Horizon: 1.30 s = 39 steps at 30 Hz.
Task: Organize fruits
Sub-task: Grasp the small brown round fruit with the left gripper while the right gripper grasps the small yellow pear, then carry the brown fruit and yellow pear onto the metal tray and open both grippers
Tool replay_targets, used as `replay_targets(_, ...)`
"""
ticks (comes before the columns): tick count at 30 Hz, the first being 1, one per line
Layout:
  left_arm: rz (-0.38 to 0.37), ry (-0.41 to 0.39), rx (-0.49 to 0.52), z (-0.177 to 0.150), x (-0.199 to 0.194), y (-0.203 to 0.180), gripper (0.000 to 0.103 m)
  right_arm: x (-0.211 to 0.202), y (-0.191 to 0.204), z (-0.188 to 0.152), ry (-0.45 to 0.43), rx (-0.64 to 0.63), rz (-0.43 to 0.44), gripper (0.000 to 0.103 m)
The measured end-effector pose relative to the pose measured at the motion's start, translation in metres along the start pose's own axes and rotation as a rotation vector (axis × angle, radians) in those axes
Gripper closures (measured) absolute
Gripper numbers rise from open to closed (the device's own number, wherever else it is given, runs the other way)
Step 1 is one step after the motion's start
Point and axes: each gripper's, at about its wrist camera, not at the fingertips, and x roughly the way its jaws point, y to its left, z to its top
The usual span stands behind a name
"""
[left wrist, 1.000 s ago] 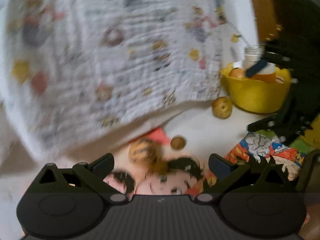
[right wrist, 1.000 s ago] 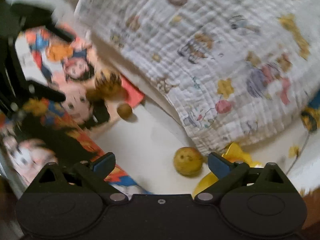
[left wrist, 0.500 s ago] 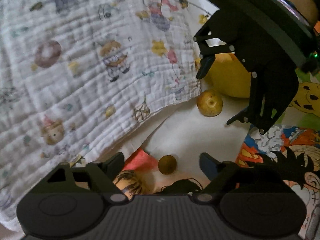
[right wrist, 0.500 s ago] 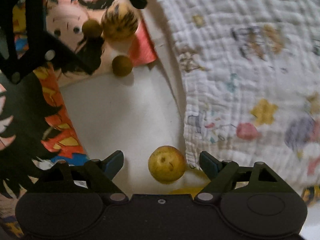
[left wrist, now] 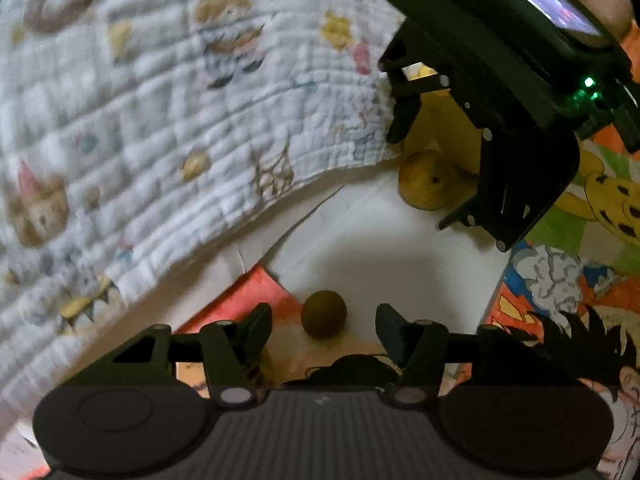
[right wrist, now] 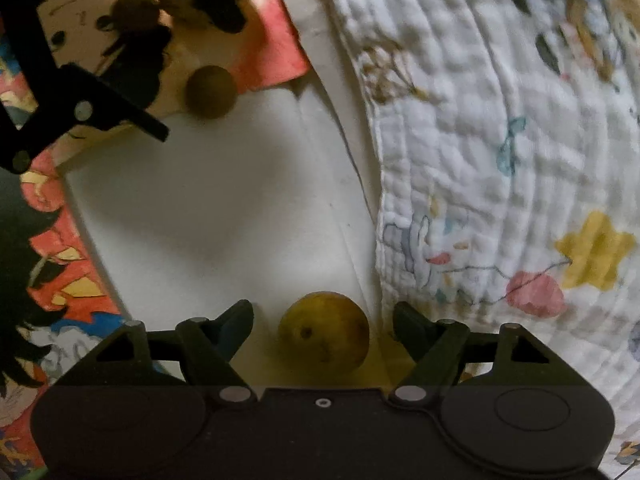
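In the left wrist view, the left hand-held gripper [left wrist: 323, 322] points down at a small brown round fruit [left wrist: 323, 313], which lies on the white surface [left wrist: 380, 248] at the edge of a cartoon-printed sheet [left wrist: 560, 300]. The fruit sits between the fingers; the jaws are closing, and a gap shows on each side, so the pads are not yet pressing on it. Further off, the right hand-held gripper [left wrist: 434, 172] reaches down over a larger yellow fruit [left wrist: 427, 179] with dark spots. Directly behind that fruit stands a yellow container [left wrist: 444, 120], mostly hidden by the gripper; its contents cannot be made out. A quilted white blanket [left wrist: 160, 120] with printed figures fills the left of the view.

In the right wrist view, the yellow fruit [right wrist: 324, 332] lies on the white surface [right wrist: 224, 220] between the fingers of the right hand-held gripper [right wrist: 323, 322]. The jaws are closing, with clearance on both sides. The blanket [right wrist: 500, 140] lies just beside the fruit. At upper left, the brown fruit [right wrist: 211, 91] rests at the sheet's [right wrist: 60, 264] edge, beside the left hand-held gripper [right wrist: 160, 64]. A second brown fruit [right wrist: 136, 10] lies on the sheet beyond it.
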Motion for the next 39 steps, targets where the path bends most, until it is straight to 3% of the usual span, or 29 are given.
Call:
replay_targets(6,-0.021,-0.012,-0.007,-0.003,0.001,-0.001,0.045,0.018,-0.015,-0.006,0.019,0.056,0.030,0.026)
replay_targets(8,-0.034,0.001,-0.013,-0.005,0.008,-0.001,0.056,0.022,-0.017,-0.005,0.026,0.076,0.037,0.033)
replay_targets(12,-0.011,-0.006,0.009,-0.009,0.014,-0.006,0.062,0.030,-0.027,-0.006,0.027,0.105,0.055,0.045)
replay_targets(15,-0.015,-0.006,-0.006,-0.007,0.015,-0.005,0.074,0.033,-0.030,-0.006,0.027,0.116,0.055,0.046)
replay_targets(19,-0.033,-0.002,-0.051,-0.006,0.014,0.000,0.075,0.031,-0.034,-0.003,0.010,0.129,0.046,0.047)
replay_targets(34,-0.086,-0.045,-0.138,-0.008,-0.045,0.002,0.076,-0.039,-0.002,-0.037,-0.280,0.370,0.098,0.048)
replay_targets(39,-0.105,-0.050,-0.192,-0.016,-0.066,-0.007,0.076,-0.083,0.025,-0.052,-0.380,0.458,0.121,0.048)
